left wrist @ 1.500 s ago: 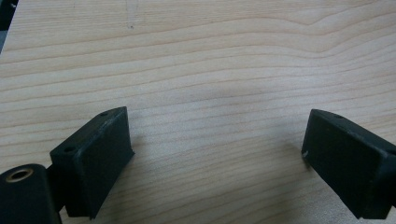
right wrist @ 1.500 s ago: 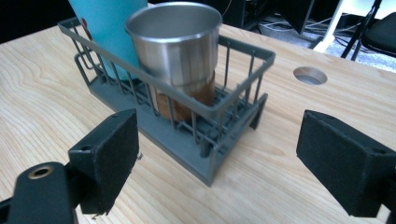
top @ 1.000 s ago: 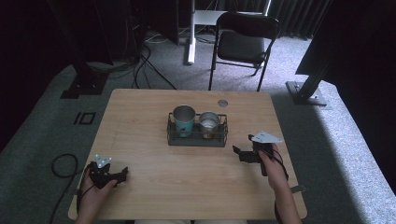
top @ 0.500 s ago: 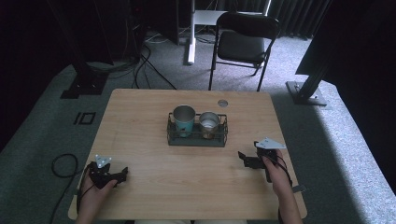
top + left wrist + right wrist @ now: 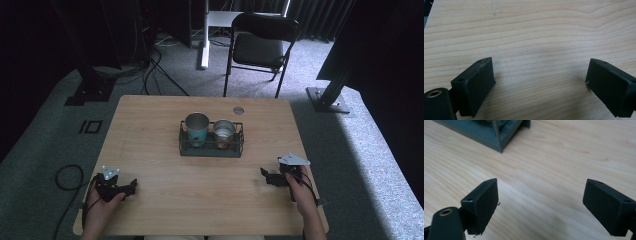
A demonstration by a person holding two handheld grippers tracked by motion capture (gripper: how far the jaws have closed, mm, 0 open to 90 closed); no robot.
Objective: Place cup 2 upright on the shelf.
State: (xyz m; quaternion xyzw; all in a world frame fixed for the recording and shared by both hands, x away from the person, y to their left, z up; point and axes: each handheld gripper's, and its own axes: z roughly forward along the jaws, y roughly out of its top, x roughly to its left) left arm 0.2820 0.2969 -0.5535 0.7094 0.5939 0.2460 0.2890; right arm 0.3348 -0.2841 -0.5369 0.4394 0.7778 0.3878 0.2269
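A dark wire rack (image 5: 211, 148) stands in the middle of the wooden table (image 5: 150, 130). It holds a tall teal and metal cup (image 5: 196, 128) at its left and a shorter metal cup (image 5: 224, 133) at its right. My left gripper (image 5: 132, 187) rests low at the table's front left, open, with bare wood between its jaws (image 5: 539, 75). My right gripper (image 5: 263, 174) sits at the front right, open, with nothing between its jaws (image 5: 540, 195). A corner of the rack (image 5: 499, 137) lies ahead of it, to the upper left in the right gripper view.
A small round grommet (image 5: 238, 110) is set in the table near its far edge. A black folding chair (image 5: 260, 45) stands beyond the table. Cables (image 5: 65, 175) trail on the grey floor at the left. A dark stand base (image 5: 327, 97) sits at the right.
My right gripper has drawn back toward the table's front edge and slightly right, away from the rack. The left gripper has stayed where it was.
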